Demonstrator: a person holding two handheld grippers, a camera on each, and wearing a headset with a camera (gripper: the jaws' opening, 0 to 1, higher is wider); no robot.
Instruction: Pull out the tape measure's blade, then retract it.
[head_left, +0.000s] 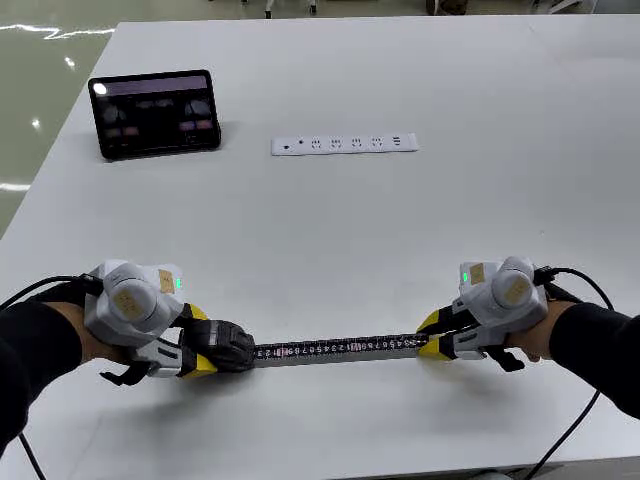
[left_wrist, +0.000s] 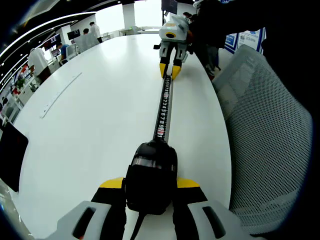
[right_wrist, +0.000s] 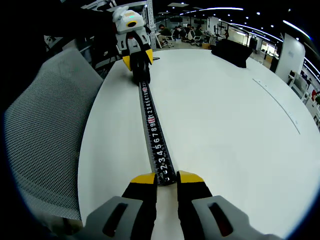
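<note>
A black tape measure case lies on the white table, and my left gripper is shut on it. Its dark blade with white numbers stretches flat across the table to my right gripper, which is shut on the blade's end. In the left gripper view the right gripper stands at the blade's far end. From the right gripper view, the left gripper holds the case far off.
A dark tablet stands propped at the back left. A white power strip lies mid-table beyond the blade. A mesh chair back is beside the table's near edge. People stand in the distance.
</note>
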